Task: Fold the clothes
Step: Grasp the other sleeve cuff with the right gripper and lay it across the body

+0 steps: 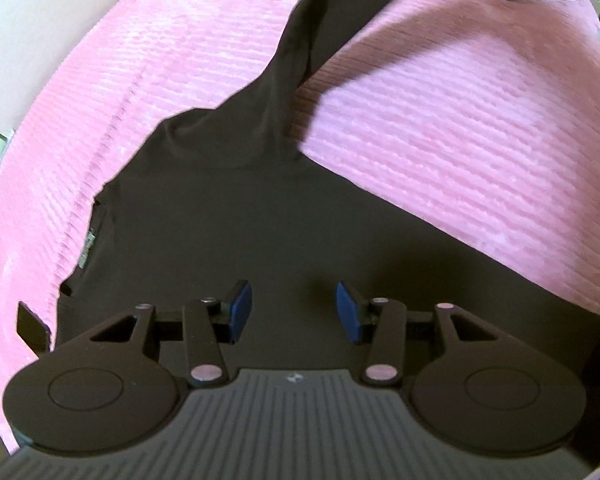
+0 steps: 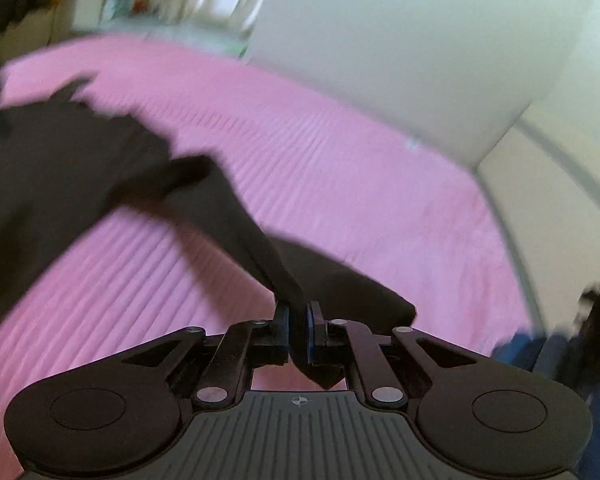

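Sleeve fold, black long-sleeved top

My right gripper (image 2: pixel 298 330) pinches the sleeve (image 2: pixel 236 224); left gripper (image 1: pixel 294 312) hovers open. I'd carry it taut across the body (image 1: pixel 240 232).

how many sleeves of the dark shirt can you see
1. The sleeve stretches up from the shirt across the pink bedding, its end clamped in the right tool. The other may be hidden under the shirt.

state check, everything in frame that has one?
left gripper: open, over the shirt body, nothing between the pads
right gripper: shut on the sleeve
black shirt: body flat on the pink blanket
sleeve: lifted, pulled taut
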`<state>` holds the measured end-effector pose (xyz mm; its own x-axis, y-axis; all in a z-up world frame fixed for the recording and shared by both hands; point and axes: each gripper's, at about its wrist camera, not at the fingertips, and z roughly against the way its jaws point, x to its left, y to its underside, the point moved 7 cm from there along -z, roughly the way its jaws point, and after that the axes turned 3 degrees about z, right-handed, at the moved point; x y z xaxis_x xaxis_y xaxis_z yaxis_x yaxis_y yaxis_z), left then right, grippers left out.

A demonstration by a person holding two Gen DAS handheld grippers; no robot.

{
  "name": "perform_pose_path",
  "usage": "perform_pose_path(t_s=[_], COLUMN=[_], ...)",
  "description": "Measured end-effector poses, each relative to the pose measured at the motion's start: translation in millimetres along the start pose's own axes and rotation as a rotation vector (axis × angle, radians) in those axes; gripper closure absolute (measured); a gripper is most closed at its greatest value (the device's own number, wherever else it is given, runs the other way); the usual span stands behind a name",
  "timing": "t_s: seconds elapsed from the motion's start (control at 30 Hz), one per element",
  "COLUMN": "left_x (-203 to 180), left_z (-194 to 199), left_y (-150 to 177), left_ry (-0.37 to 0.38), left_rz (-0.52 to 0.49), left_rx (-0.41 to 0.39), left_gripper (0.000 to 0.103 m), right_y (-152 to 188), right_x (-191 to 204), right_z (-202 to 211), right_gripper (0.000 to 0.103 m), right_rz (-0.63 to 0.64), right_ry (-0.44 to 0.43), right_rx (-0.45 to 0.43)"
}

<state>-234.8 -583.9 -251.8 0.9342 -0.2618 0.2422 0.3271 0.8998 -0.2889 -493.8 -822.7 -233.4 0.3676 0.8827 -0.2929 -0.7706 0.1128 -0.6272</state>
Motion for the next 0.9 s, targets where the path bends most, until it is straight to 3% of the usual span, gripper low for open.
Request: perform_pose_path(t_s=[0.03,0.07,0.17,0.4,0.47,0.53,0.57,0.6,0.63,0.7,0.77,0.9], left_x=[-1.5,-3.0,-6.1,-9.0,-11.9,-15.5,-17.9,-20.6,-23.1,-26.9,-27.6,-26.2], left_z=[-0.7,-2.0,-2.2,-4.4,-6.5,-8.6,-10.1,-11.6,-12.7,-13.9,-13.6,-16.6], left_y=[2.3,4.5,10.9,25.2,24.6,23.3,22.1,21.0,19.4,13.9,7.3,-5.8], left_ry=[0.005,0.012,0.015,0.023,0.026,0.028,0.029,0.031,0.033,0.033,0.030,0.032], left_rz=[-0.002,-0.005,-0.021,-0.007,-0.006,-0.009,-0.012,-0.017,-0.022,-0.032,-0.033,-0.010], left_rx=[0.005,0.012,0.021,0.054,0.059,0.064,0.068,0.073,0.077,0.078,0.070,0.059], left_gripper=[0.060,0.060,0.060,0.060,0.060,0.059,0.059,0.059,0.059,0.059,0.059,0.059], right_y=[17.3,34.4,77.8,76.1,72.6,71.1,71.5,73.7,78.2,67.7,51.3,15.7], right_x=[8.6,17.4,37.8,-39.5,-63.1,-73.8,-73.0,-70.8,-68.6,-77.1,-88.4,-142.9], right_z=[-4.6,-9.1,-20.4,-44.0,-63.0,-83.0,-94.8,-108.0,-117.8,-111.7,-100.3,-71.5], right_gripper=[0.056,0.015,0.012,0.013,0.013,0.013,0.015,0.045,0.068,0.096,0.096,0.095], right_rz=[-0.039,-0.077,-0.212,-0.695,-0.762,-0.750,-0.722,-0.695,-0.668,-0.605,-0.541,-0.526], right_ry=[-0.023,-0.046,-0.109,-0.056,-0.032,-0.049,-0.077,-0.116,-0.145,-0.125,-0.093,0.134], right_rx=[0.048,0.096,0.220,0.181,0.178,0.200,0.225,0.269,0.317,0.295,0.244,0.066])
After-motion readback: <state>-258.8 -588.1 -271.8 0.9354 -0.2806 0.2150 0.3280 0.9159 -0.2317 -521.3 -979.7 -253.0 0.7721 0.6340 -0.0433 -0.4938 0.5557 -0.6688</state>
